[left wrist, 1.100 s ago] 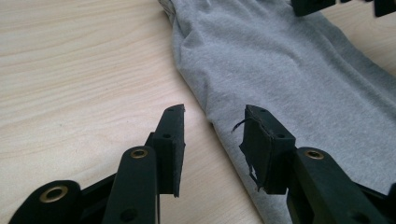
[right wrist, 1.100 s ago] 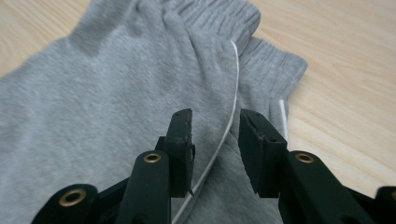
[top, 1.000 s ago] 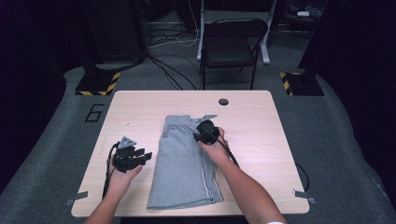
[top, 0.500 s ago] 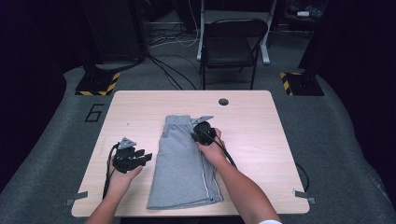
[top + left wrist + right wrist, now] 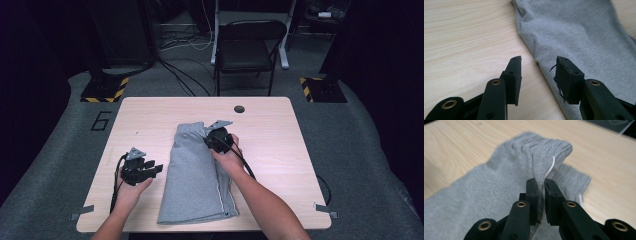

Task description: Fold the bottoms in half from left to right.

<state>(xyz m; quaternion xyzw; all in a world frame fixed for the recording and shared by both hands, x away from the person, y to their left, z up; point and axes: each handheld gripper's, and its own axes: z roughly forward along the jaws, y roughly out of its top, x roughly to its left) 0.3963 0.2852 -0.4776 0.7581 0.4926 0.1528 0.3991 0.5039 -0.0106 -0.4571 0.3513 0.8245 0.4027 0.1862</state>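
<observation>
A grey folded garment [image 5: 195, 175] lies lengthwise on the wooden table [image 5: 280, 150], its ribbed waistband [image 5: 549, 147] at the far end. My right gripper [image 5: 210, 141] sits over that end, shut on a pinched fold of the waistband, which stands up off the table between the pads [image 5: 540, 181]. A white drawstring [image 5: 550, 168] runs along the fold. My left gripper [image 5: 156, 168] rests by the garment's left edge, open, and points toward it. In the left gripper view the garment's edge [image 5: 579, 32] lies just past the gripper [image 5: 539, 61], whose pads do not touch the cloth.
A round cable hole [image 5: 239, 108] sits near the table's far edge. A black chair [image 5: 247, 50] and floor cables stand beyond the table. Bare wood [image 5: 461, 37] stretches to the left of the garment, and more to its right.
My right gripper has risen slightly at the garment's far end, drawing the waistband up with it. The left gripper has stayed where it was.
</observation>
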